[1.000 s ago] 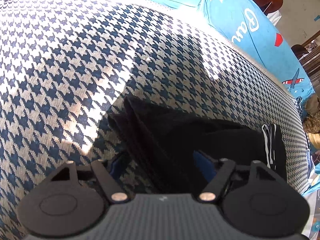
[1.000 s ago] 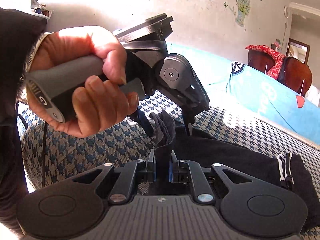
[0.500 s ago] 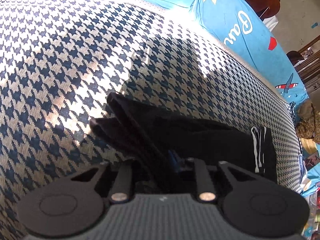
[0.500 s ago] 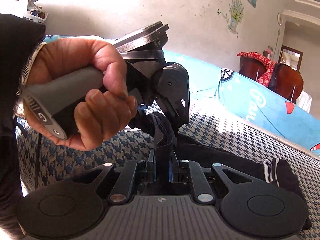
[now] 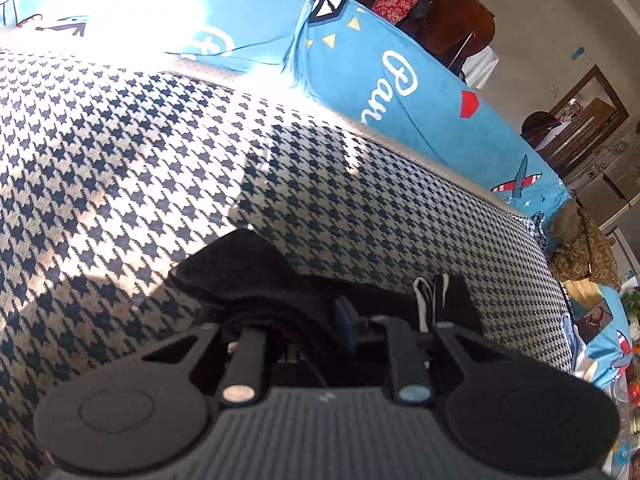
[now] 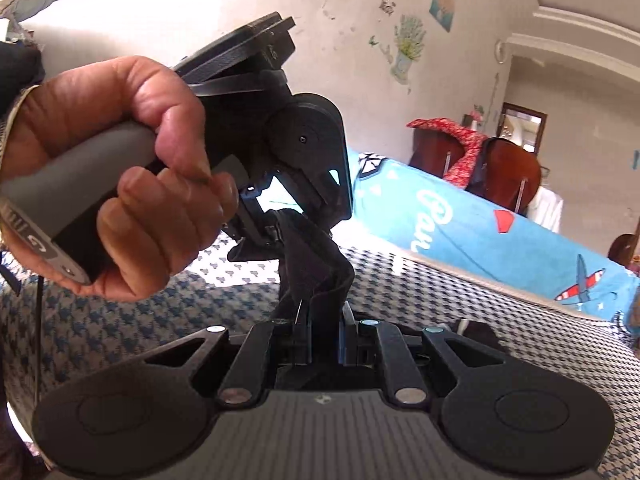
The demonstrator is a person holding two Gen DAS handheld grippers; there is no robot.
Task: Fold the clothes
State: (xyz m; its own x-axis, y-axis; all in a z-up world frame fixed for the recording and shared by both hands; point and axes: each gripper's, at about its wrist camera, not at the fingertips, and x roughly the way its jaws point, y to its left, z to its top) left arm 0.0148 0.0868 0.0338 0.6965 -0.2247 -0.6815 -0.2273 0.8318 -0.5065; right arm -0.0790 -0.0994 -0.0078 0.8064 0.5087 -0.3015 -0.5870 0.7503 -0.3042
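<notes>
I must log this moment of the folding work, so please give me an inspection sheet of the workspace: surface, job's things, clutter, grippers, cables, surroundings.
Surface: houndstooth cover, blue and cream, partly in sun.
Job's things: black garment with white stripes at its far end, one end lifted, the rest lying on the cover.
Clutter: nothing seen on the cover near the garment.
Grippers: left gripper shut on the black garment; right gripper shut on it too; a hand holds the left gripper's handle.
Cables: a thin dark cord hangs below the hand.
Surroundings: blue printed blanket, wooden chairs, wall with flower stickers.
</notes>
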